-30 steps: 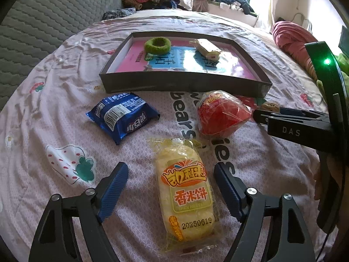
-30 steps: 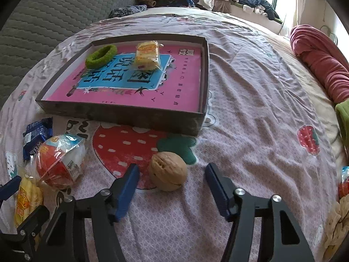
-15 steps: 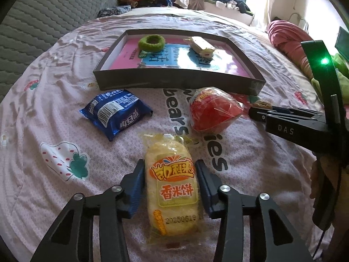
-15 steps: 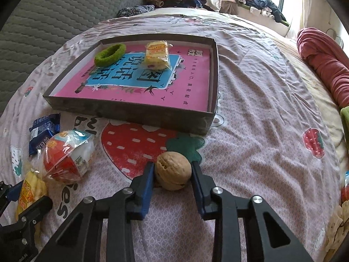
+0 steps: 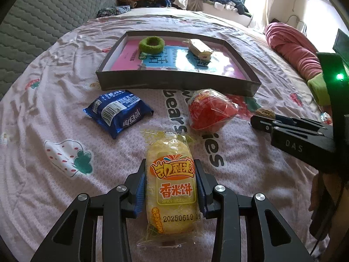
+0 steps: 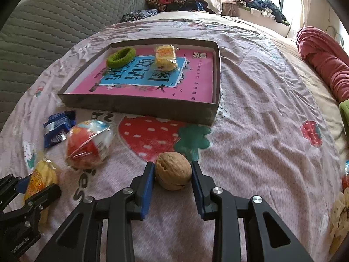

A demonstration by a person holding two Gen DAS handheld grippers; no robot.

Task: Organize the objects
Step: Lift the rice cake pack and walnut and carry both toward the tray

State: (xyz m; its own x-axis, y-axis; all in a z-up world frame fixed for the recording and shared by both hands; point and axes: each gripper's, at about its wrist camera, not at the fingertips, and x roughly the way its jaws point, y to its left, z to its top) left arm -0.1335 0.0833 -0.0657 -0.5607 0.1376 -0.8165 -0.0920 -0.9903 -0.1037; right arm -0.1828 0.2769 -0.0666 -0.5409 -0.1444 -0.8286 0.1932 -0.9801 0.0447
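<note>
My left gripper (image 5: 170, 172) is shut on a yellow rice-cake packet (image 5: 172, 185) on the bedsheet. My right gripper (image 6: 173, 170) is shut on a walnut (image 6: 173, 171); it also shows at the right of the left wrist view (image 5: 265, 118). A shallow grey box (image 5: 174, 80) with a pink book cover inside lies beyond, holding a green hair tie (image 5: 151, 44) and a small yellow snack (image 5: 199, 49). A blue biscuit packet (image 5: 117, 112) and a red wrapped snack (image 5: 210, 111) lie on the sheet between me and the box.
A grey quilted headboard (image 6: 43, 32) runs along the left. A red rolled blanket (image 6: 322, 61) lies at the right. Clothes are piled by the window (image 6: 250, 0) at the back. Small wrapped items (image 6: 344, 176) sit at the right edge.
Both grippers went from wide open to shut: the left closed on the rice-cake packet, the right on the walnut. Both views have risen slightly.
</note>
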